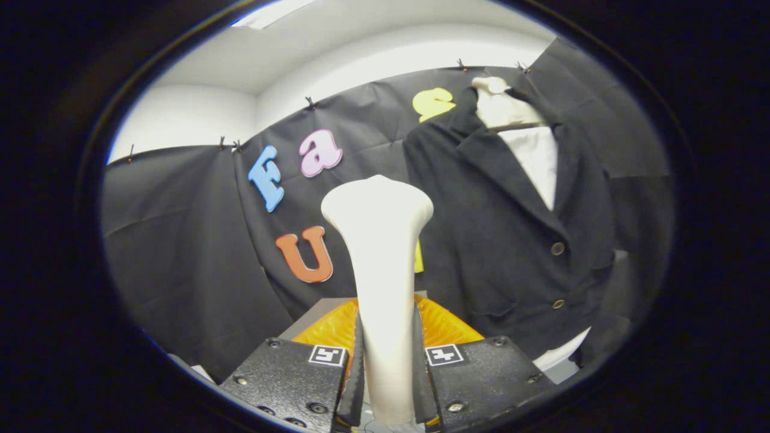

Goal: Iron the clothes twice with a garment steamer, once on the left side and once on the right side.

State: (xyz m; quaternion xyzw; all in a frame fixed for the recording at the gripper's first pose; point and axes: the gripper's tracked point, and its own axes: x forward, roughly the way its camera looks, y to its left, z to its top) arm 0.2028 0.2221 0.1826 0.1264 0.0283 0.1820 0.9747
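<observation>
The white steamer (380,264) stands upright, clamped by its handle between both fingers of the gripper (388,367). The dark jacket (505,240) hangs on a mannequin (502,108) just beyond it, to the right. An orange tray (328,328) sits right behind the fingers.

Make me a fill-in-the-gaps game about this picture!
1. The gripper is shut on the white ____.
2. The dark jacket hangs on a ____.
3. Under the steamer sits an ____ basket.
4. The jacket's front shows ____ buttons.

Missing words: steamer; mannequin; orange; two
</observation>
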